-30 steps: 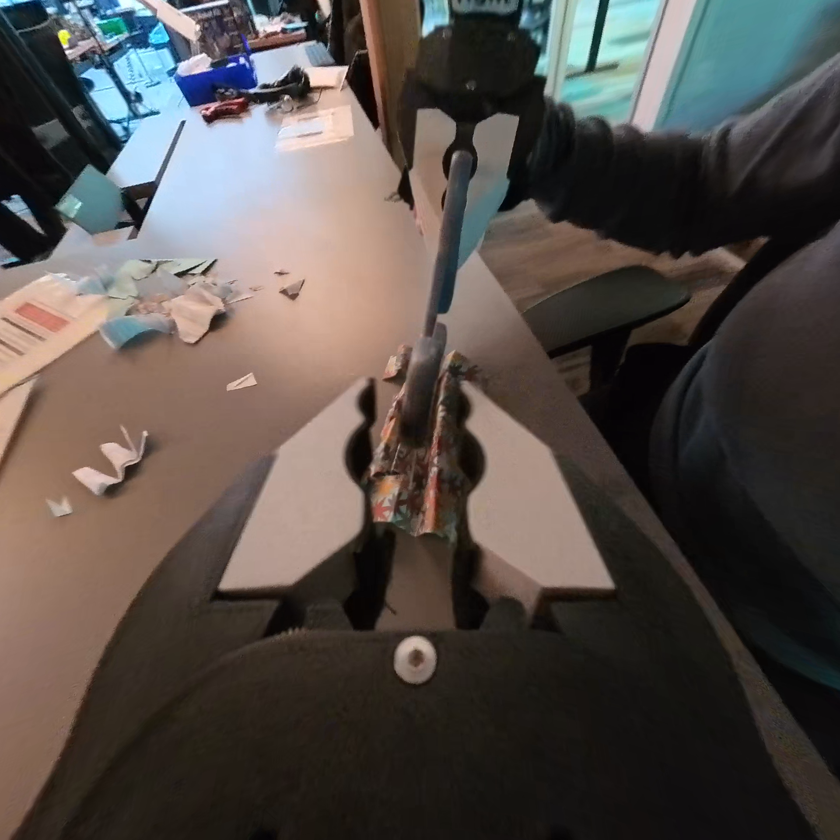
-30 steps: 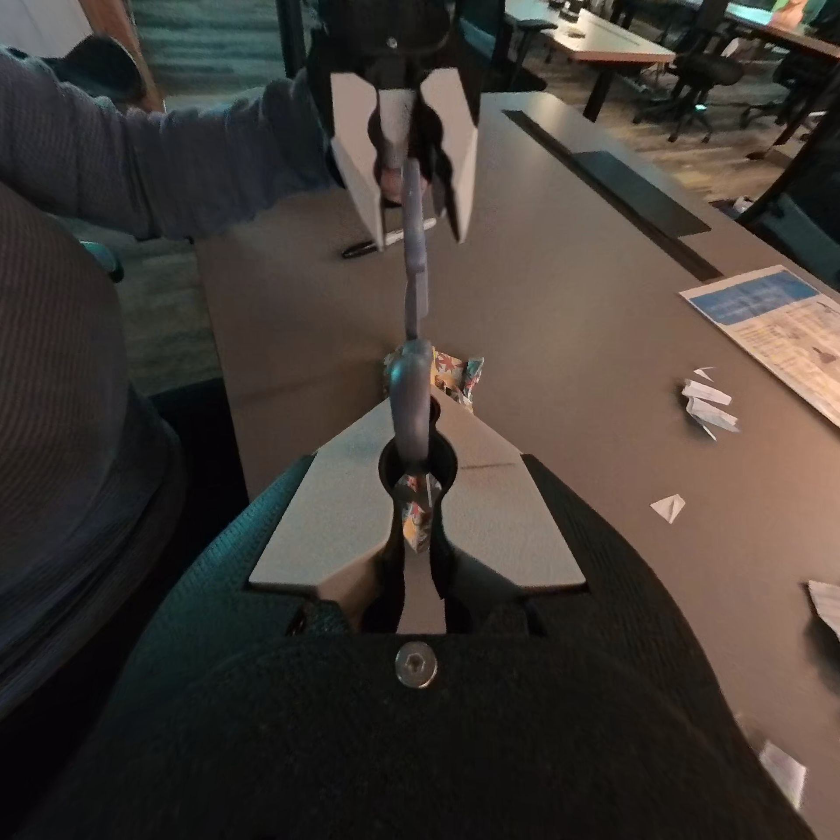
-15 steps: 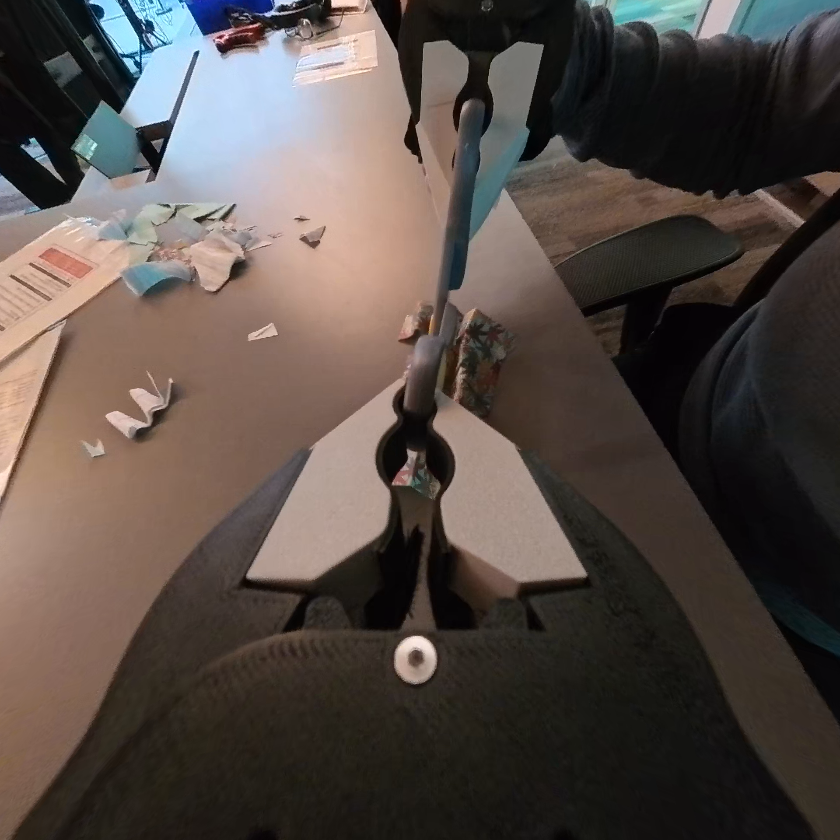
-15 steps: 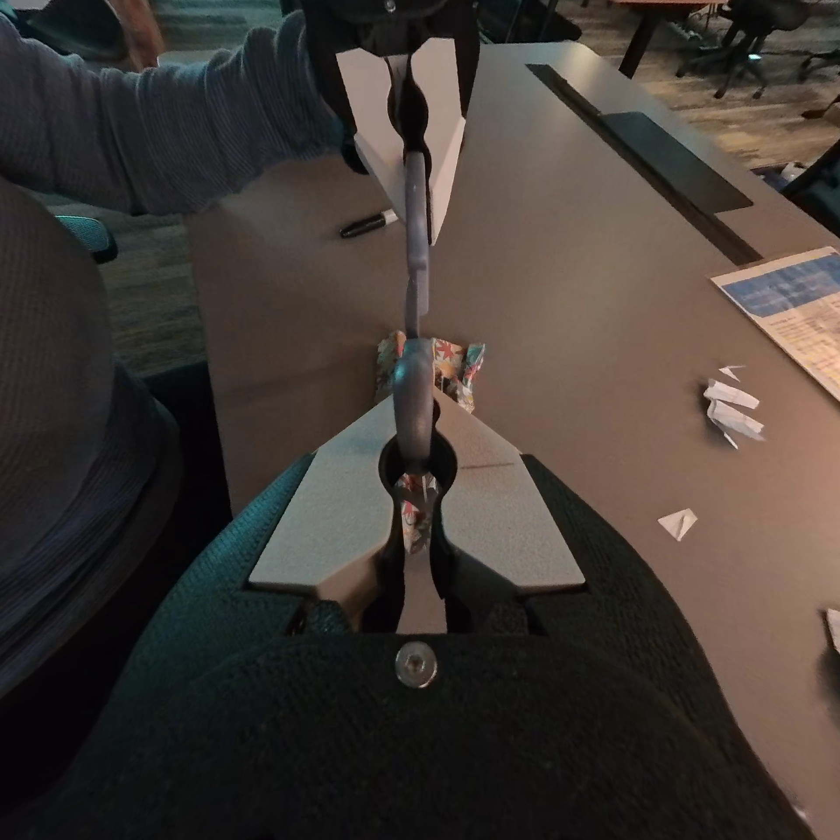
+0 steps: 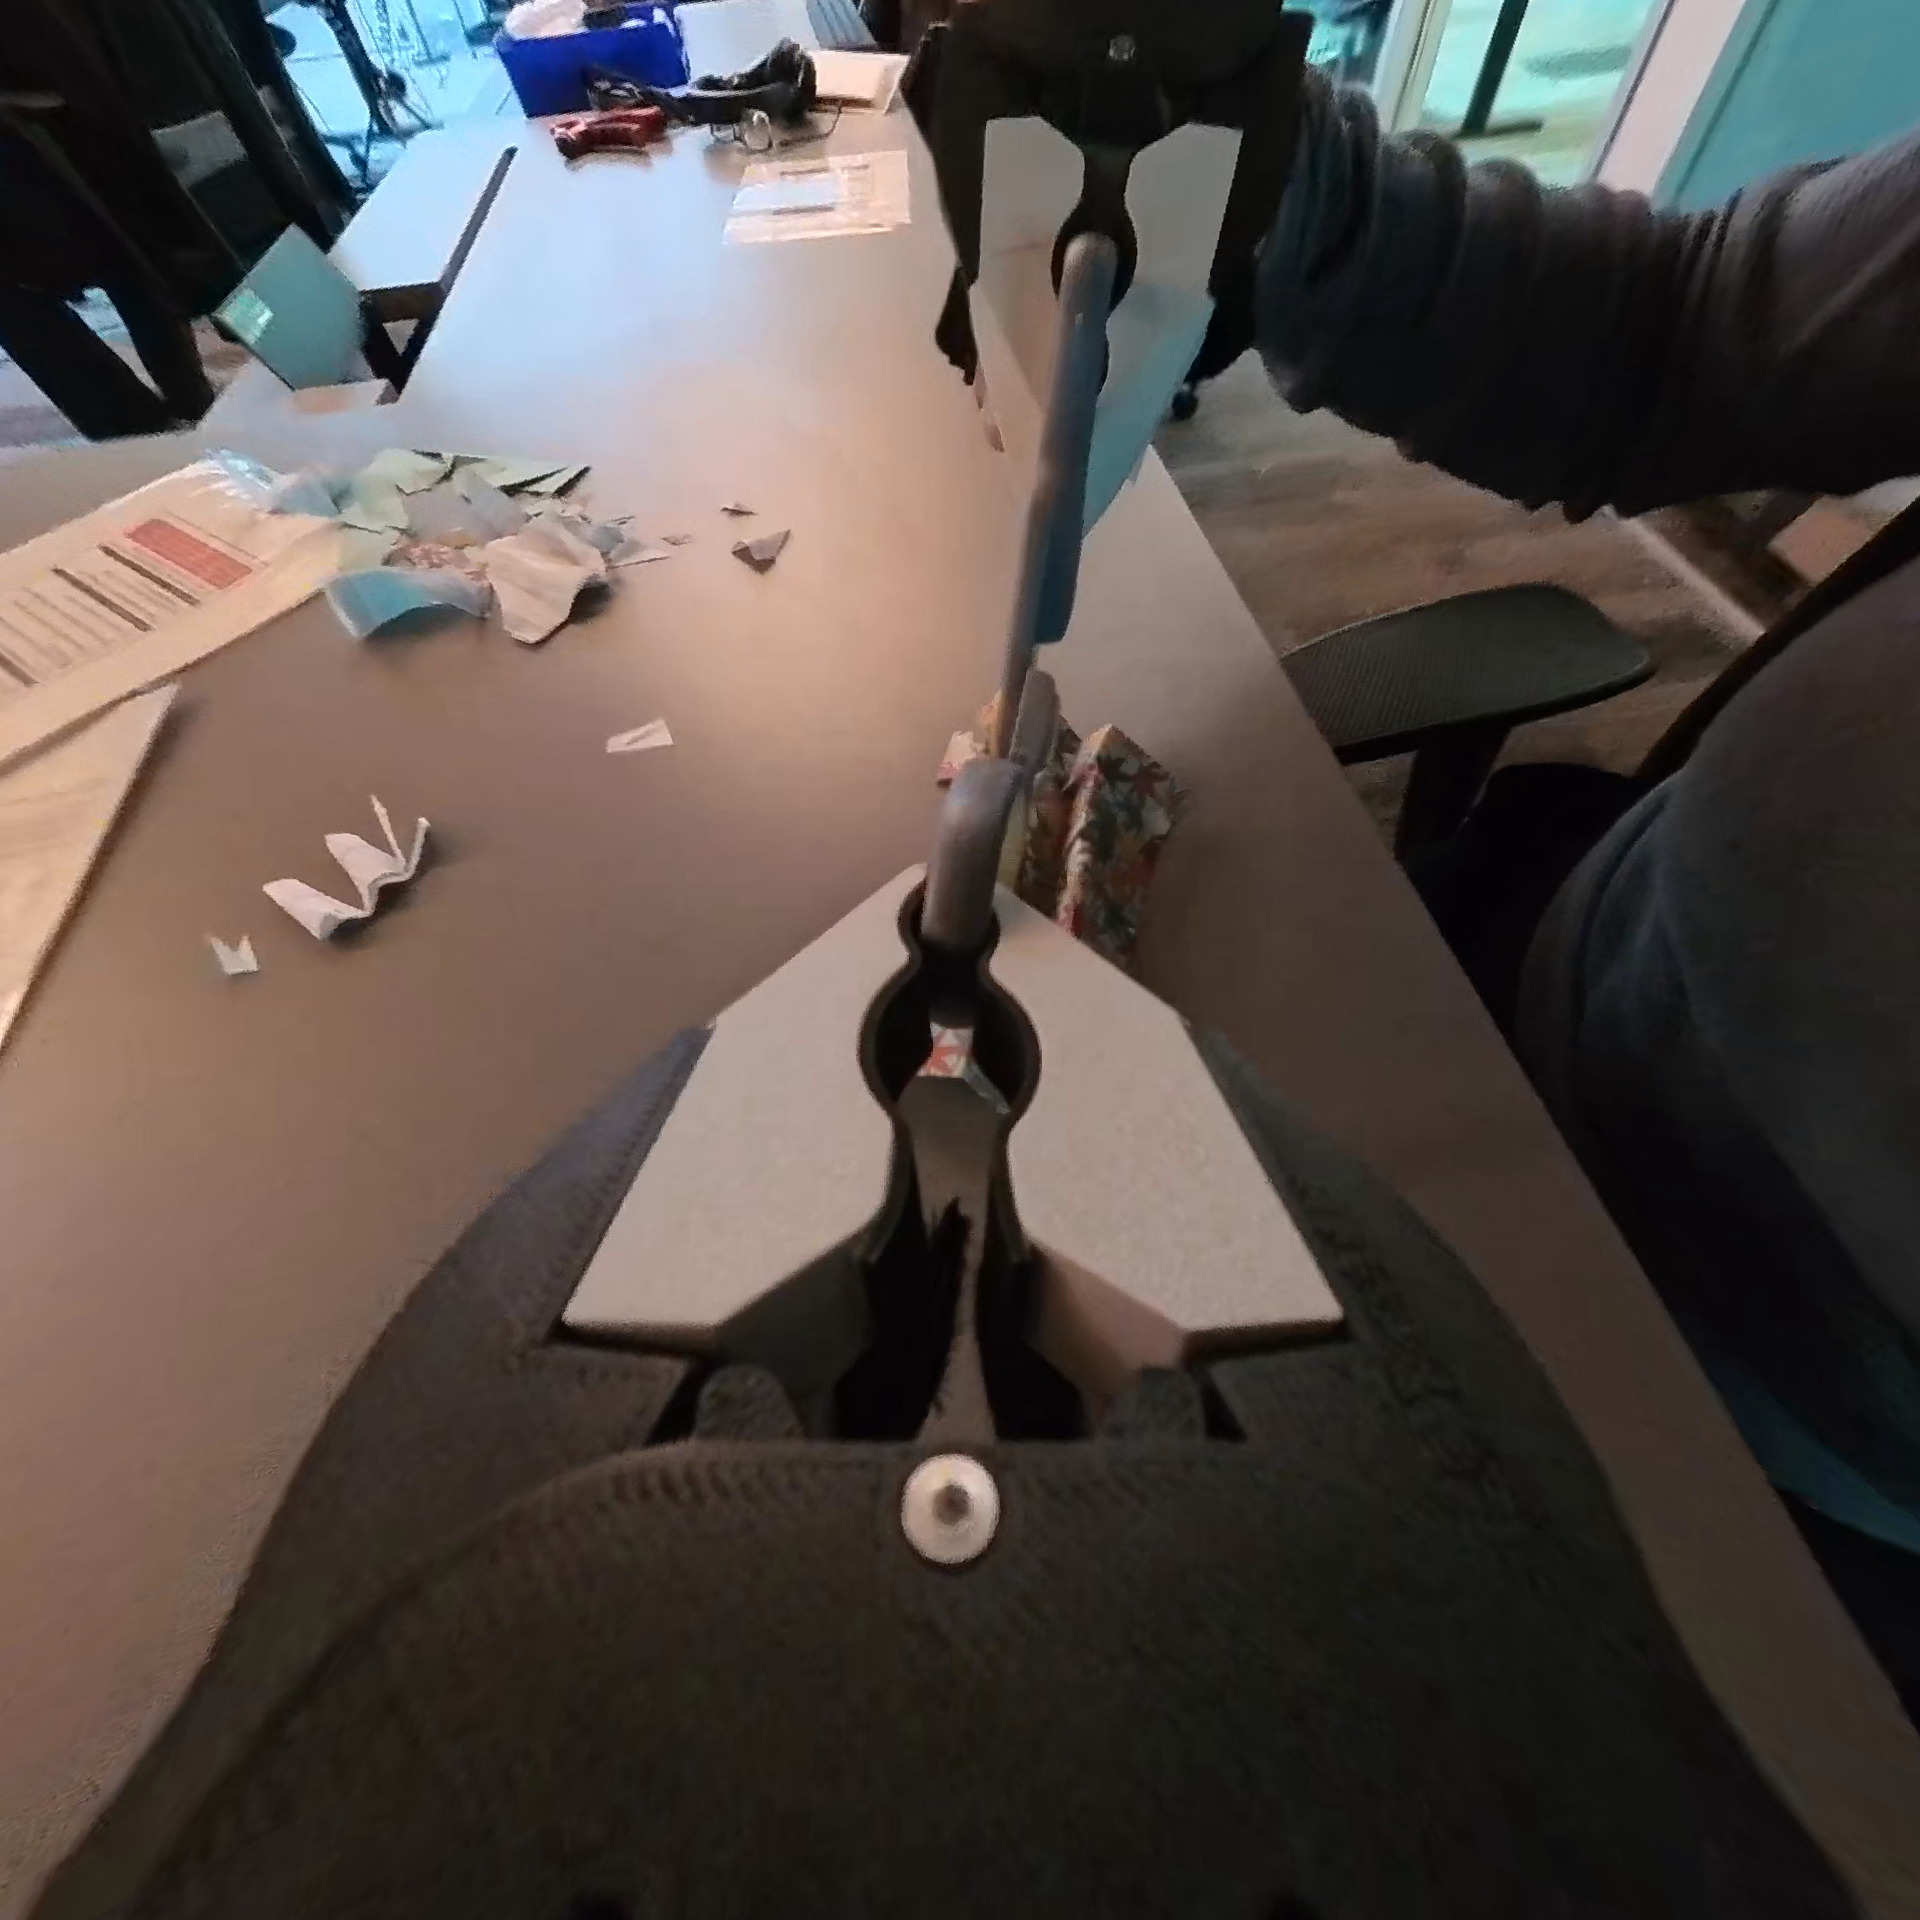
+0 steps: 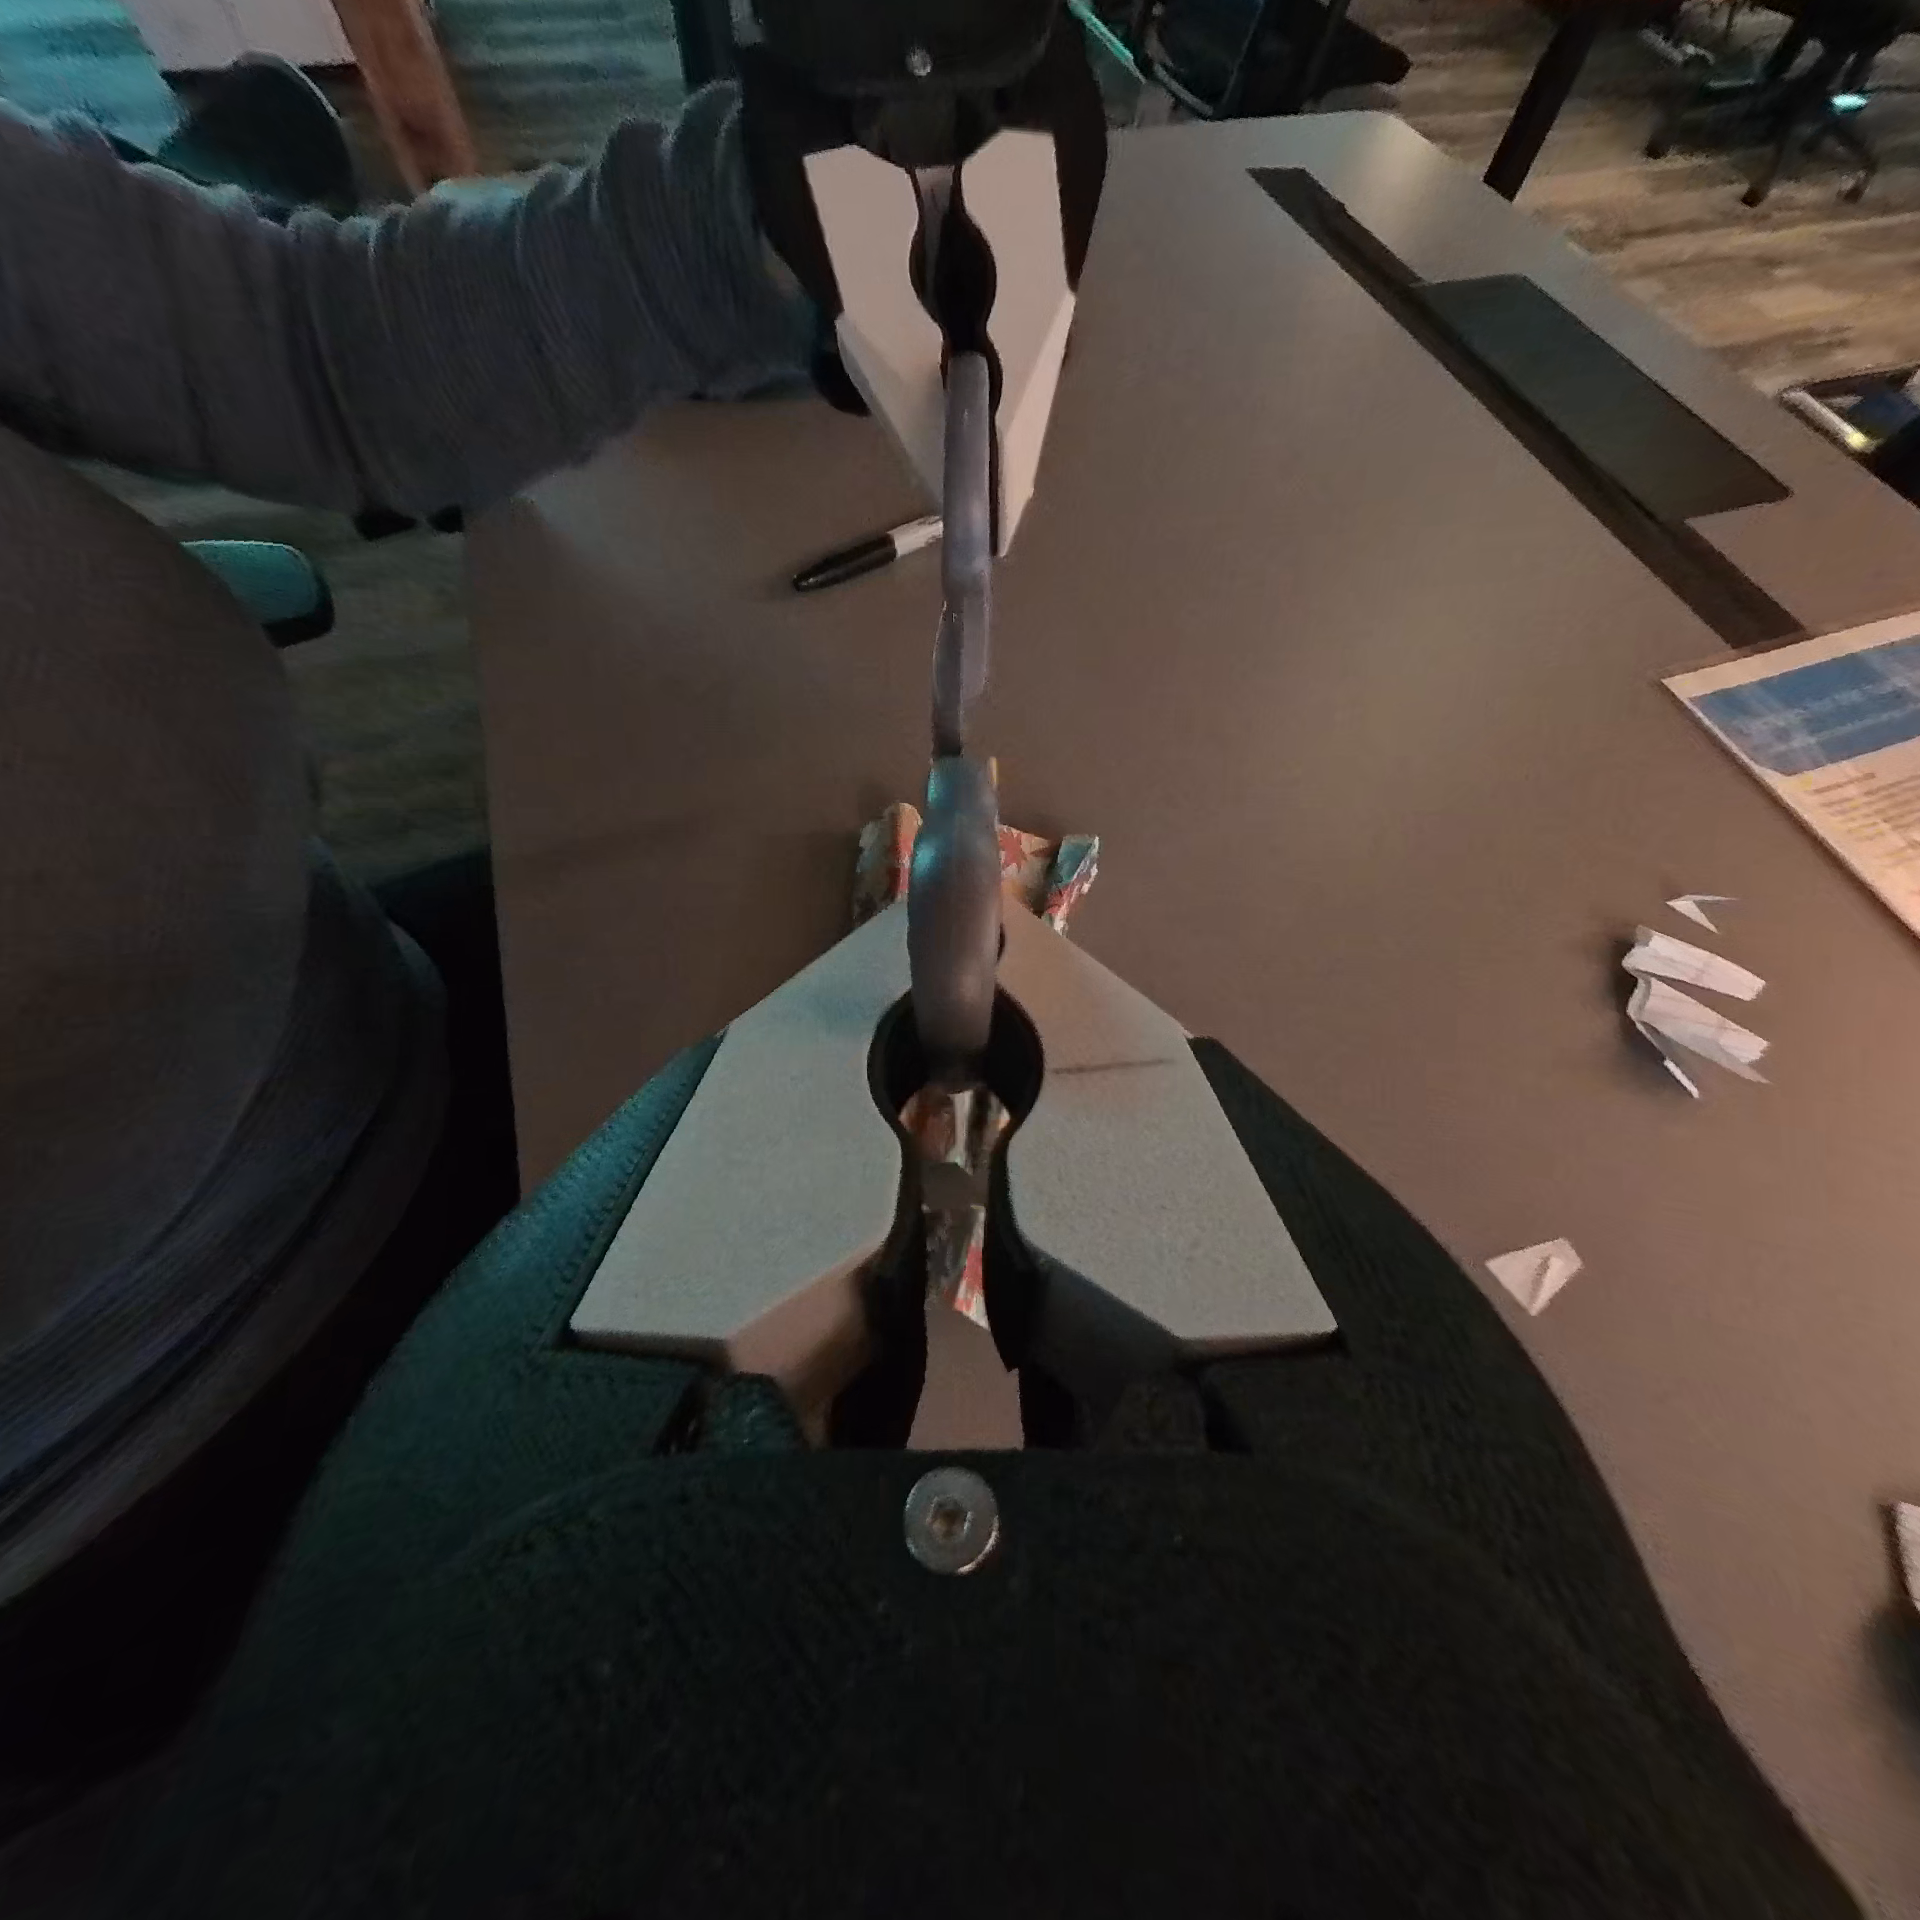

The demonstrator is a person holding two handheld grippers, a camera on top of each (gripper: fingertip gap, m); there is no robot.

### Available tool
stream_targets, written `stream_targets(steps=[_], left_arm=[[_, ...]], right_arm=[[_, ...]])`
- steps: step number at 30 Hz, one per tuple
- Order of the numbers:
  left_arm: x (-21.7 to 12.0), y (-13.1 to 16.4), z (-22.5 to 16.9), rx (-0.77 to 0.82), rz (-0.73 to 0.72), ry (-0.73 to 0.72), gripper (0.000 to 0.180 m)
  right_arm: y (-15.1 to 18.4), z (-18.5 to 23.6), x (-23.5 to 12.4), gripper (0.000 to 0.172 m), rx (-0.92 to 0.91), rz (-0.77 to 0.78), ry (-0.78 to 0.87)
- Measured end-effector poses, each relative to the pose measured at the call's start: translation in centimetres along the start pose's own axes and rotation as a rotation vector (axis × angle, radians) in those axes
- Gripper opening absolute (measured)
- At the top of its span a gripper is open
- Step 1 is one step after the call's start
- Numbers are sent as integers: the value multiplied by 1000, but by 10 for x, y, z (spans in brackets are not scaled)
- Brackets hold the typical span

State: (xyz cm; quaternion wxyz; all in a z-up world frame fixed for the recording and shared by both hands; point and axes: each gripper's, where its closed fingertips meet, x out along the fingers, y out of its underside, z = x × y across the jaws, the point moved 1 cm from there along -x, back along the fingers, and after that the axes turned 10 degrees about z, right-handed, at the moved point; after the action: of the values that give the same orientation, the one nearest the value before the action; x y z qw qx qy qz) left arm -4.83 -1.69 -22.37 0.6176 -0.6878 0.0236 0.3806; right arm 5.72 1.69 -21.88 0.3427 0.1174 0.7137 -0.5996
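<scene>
Left gripper [image 5: 961, 914] has its two grey fingers drawn together on one end of a long blue-grey scissors-like tool [image 5: 1055, 457], whose looped end [image 5: 966, 852] rises out of the notch between them. Right gripper [image 6: 951, 997] is likewise clamped on the opposite loop [image 6: 951, 894] of the same tool, so each view shows the other gripper at the far end: the right one at the top of the left wrist view [image 5: 1091, 223], the left one at the top of the right wrist view [image 6: 961, 343]. The tool's long axis runs straight from one gripper to the other, above the counter [image 5: 623, 343] and roughly along its near edge, and both ends are equally in hand. A scrap of flower-patterned paper [image 5: 951, 1044] shows in the round recess behind the left fingers, and a similar strip [image 6: 951, 1195] sits behind the right ones; whether either is pinched or merely lodged there is hard to say at this angle. Directly below the middle of the tool, folded patterned paper [image 5: 1107, 831] lies crumpled on the counter near its edge. Farther out are a folded white scrap [image 5: 348, 883], a heap of blue and white cuttings [image 5: 468, 551], printed sheets [image 5: 125, 592], and a black marker [image 6: 862, 556]. A person's grey sleeve [image 5: 1558, 312] reaches each gripper.
</scene>
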Motion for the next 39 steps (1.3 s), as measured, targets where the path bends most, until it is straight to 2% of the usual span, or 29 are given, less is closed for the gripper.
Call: stream_targets(steps=[8, 21, 39], left_arm=[[15, 24, 10, -60, 19, 44, 0], [17, 26, 18, -126, -38, 31, 0], [8, 22, 26, -158, -89, -21, 0]], right_arm=[[19, -5, 16, 0, 25, 44, -7], [20, -14, 21, 0, 84, 0, -25], [11, -19, 25, 0, 74, -61, 23]])
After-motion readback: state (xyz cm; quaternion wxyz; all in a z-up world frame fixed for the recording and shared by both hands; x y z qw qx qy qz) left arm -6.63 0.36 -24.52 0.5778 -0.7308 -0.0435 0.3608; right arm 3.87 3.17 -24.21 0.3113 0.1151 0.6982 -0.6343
